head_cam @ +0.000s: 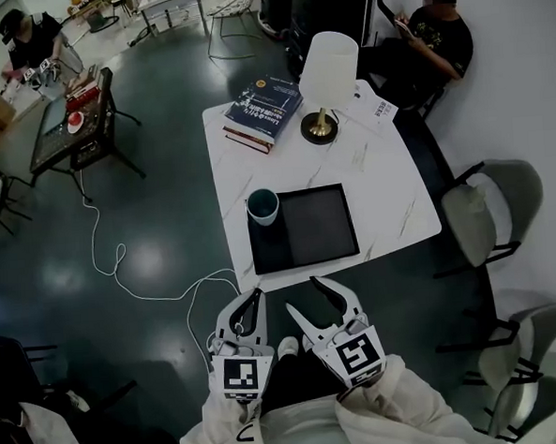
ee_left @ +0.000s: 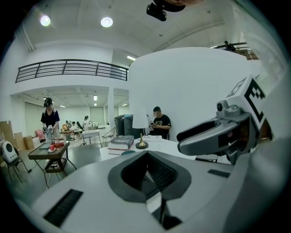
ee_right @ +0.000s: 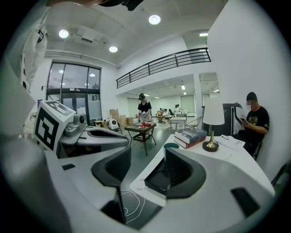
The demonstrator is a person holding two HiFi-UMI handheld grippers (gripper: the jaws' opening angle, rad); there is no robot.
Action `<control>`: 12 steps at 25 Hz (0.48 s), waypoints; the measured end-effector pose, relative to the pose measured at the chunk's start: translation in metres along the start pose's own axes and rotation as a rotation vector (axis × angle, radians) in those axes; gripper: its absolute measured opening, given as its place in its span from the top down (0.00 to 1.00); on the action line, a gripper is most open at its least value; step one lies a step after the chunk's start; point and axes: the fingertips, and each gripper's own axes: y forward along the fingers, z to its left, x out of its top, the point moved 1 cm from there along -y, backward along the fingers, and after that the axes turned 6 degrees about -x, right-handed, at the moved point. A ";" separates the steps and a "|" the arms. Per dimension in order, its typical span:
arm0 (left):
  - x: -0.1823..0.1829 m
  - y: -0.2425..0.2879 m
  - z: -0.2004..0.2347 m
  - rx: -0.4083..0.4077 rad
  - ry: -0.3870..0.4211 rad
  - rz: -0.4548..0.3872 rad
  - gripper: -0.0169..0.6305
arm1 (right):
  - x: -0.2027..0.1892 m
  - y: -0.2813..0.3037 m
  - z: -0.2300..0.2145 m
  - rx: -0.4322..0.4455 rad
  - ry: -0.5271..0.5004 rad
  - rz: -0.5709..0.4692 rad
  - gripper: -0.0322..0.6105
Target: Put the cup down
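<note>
Left gripper point(head_cam: 254, 299) jaws together; right gripper point(head_cam: 302, 296) apart, empty; cup point(head_cam: 263, 206) on tray point(head_cam: 316, 228).

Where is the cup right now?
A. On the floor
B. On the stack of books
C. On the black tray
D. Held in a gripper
C: the cup stands upright in a corner of the tray on the table.
</note>
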 end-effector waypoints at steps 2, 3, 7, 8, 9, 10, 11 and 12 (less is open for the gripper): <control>0.005 -0.003 -0.004 0.002 -0.007 0.001 0.95 | 0.001 -0.004 -0.001 0.000 0.015 -0.006 0.60; 0.008 -0.005 -0.006 0.001 -0.015 -0.003 0.95 | 0.004 -0.006 -0.001 0.005 0.016 -0.005 0.62; 0.026 -0.012 -0.020 -0.012 -0.039 -0.031 0.95 | 0.009 -0.020 -0.004 0.005 0.047 -0.016 0.70; 0.029 -0.013 -0.023 -0.013 -0.037 -0.031 0.95 | 0.011 -0.024 -0.006 -0.002 0.053 -0.023 0.71; 0.032 -0.014 -0.025 -0.011 -0.033 -0.034 0.95 | 0.014 -0.027 -0.009 -0.011 0.054 -0.029 0.73; 0.037 -0.015 -0.027 -0.009 -0.028 -0.043 0.95 | 0.017 -0.030 -0.012 -0.018 0.053 -0.034 0.74; 0.042 -0.015 -0.028 -0.007 -0.022 -0.055 0.95 | 0.020 -0.033 -0.014 -0.022 0.049 -0.038 0.74; 0.046 -0.016 -0.029 -0.005 -0.017 -0.062 0.95 | 0.024 -0.036 -0.015 -0.021 0.042 -0.042 0.74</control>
